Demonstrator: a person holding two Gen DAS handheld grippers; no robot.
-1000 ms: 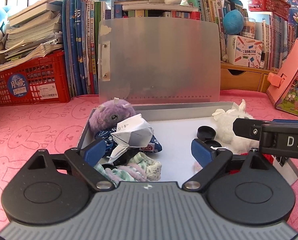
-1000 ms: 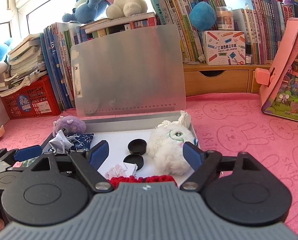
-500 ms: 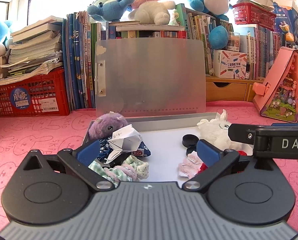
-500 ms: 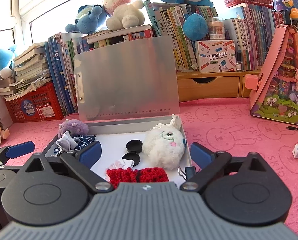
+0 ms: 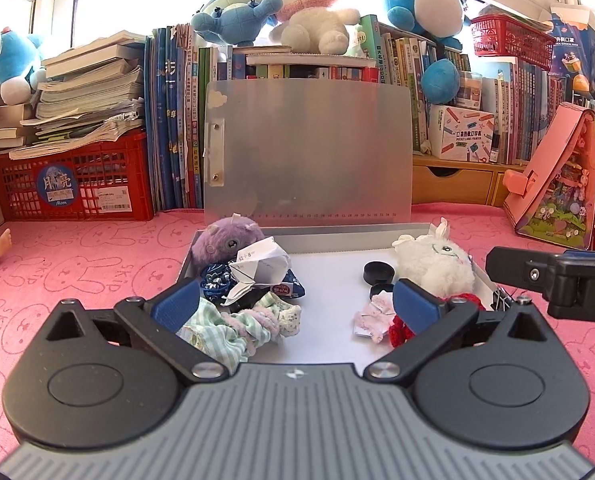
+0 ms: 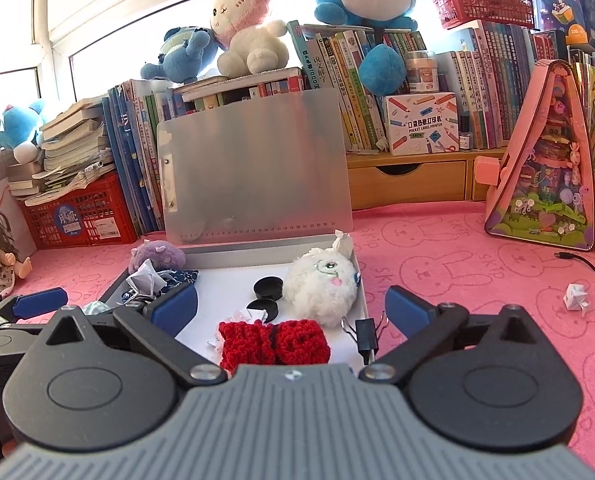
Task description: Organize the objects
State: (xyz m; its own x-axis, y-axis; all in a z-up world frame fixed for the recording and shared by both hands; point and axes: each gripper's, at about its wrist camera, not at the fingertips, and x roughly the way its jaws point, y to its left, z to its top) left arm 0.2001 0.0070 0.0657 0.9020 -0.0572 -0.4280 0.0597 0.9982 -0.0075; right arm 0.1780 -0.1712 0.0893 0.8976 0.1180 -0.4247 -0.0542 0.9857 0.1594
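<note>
Both claws backed off and up over the last second, left gripper (image 5: 295,304) and right gripper (image 6: 291,308) spread wide, empty; white plush (image 6: 321,286) sits in case (image 6: 233,250) at 1 o'clock, so packing looks nearly done.

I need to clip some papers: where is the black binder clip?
In the right wrist view, the black binder clip sits on the case's near right rim, beside the red knitted piece.

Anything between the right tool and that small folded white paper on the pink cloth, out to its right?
Nothing visible. The small folded white paper lies alone on bare pink tablecloth, right of the open right tool.
</note>
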